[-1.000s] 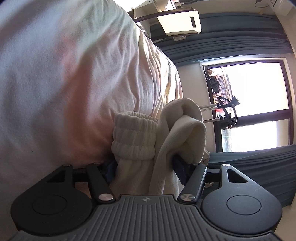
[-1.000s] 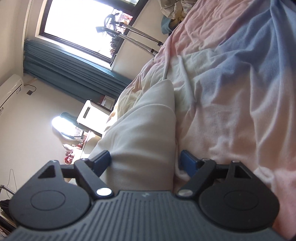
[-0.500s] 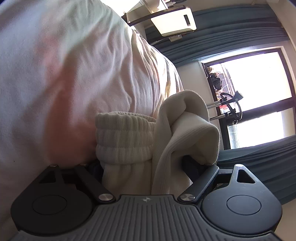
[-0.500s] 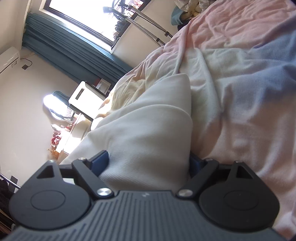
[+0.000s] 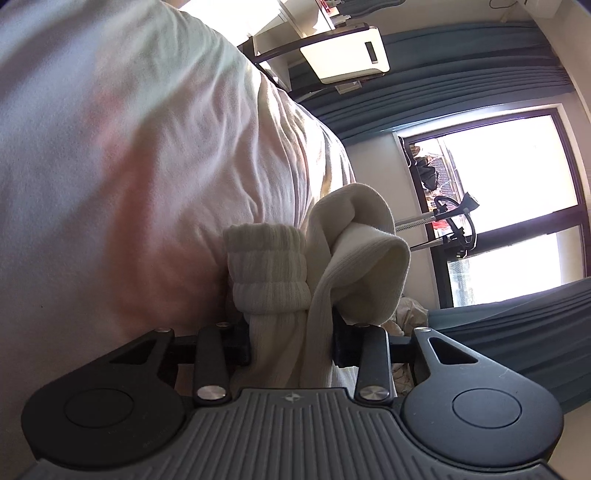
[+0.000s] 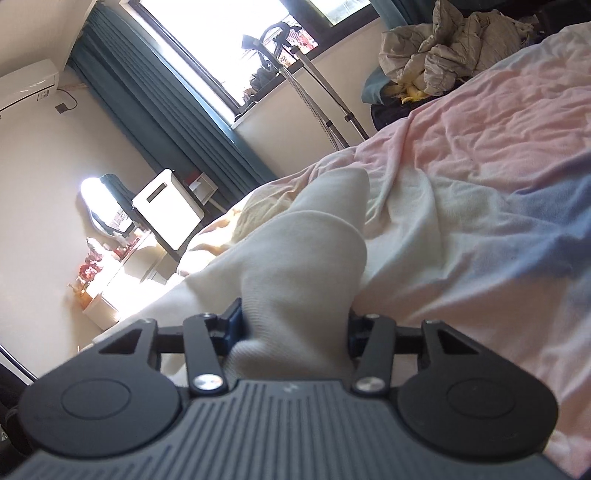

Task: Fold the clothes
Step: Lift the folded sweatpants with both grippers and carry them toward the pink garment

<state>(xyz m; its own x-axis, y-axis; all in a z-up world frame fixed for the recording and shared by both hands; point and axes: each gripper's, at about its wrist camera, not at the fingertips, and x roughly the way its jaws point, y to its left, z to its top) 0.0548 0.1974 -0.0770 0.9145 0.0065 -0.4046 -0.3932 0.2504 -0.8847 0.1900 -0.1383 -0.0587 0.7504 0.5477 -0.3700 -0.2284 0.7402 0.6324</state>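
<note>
A cream ribbed garment [image 5: 314, 273] is bunched between the jaws of my left gripper [image 5: 291, 339]; its ribbed cuff [image 5: 267, 269] and a folded lobe stick out past the fingers, close against the bed. My right gripper [image 6: 295, 328] is shut on another part of the same cream garment [image 6: 306, 258], which drapes from the jaws down onto the bed [image 6: 480, 221]. The fingertips of both grippers are mostly hidden by the cloth.
The bed cover [image 5: 129, 147] is pink, white and blue. A white appliance [image 6: 166, 206] and a desk stand by blue curtains [image 6: 166, 110]. A garment steamer stand [image 6: 317, 85] stands under the window. A crumpled grey cloth pile [image 6: 443, 33] lies past the bed's far edge.
Both grippers have tilted and lifted with the garment still clamped. The right view has swung so more of the room and window shows. The left jaws look closed tighter on the cloth.
</note>
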